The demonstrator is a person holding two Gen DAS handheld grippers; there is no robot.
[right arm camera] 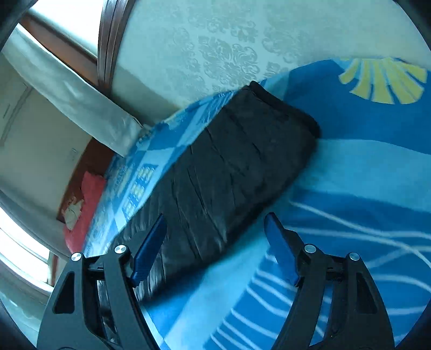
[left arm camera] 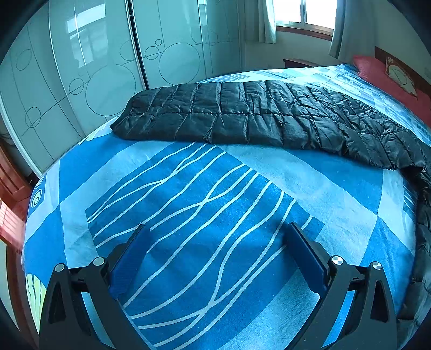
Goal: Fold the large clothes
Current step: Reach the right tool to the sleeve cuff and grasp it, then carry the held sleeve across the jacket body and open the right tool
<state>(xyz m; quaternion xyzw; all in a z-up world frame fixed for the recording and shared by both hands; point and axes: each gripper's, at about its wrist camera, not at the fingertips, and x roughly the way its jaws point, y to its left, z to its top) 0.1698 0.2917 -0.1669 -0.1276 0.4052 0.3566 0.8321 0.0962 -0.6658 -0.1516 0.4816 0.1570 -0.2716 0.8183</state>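
Note:
A black quilted puffer garment (left arm camera: 256, 118) lies folded into a long strip across the far side of the blue patterned bed (left arm camera: 188, 204). My left gripper (left arm camera: 216, 228) is open and empty, hovering over the bedsheet well short of the garment. In the right wrist view the garment (right arm camera: 229, 175) runs diagonally away from me. My right gripper (right arm camera: 215, 219) is open and empty above its near end, the left finger (right arm camera: 148, 247) over the black fabric and the right finger (right arm camera: 282, 250) over the sheet.
A red pillow (left arm camera: 388, 78) lies at the head of the bed by the curtained window (left arm camera: 304, 13). Glass wardrobe doors (left arm camera: 89, 70) stand beyond the bed's far edge. A patterned wall (right arm camera: 229, 48) lies beyond the bed in the right view.

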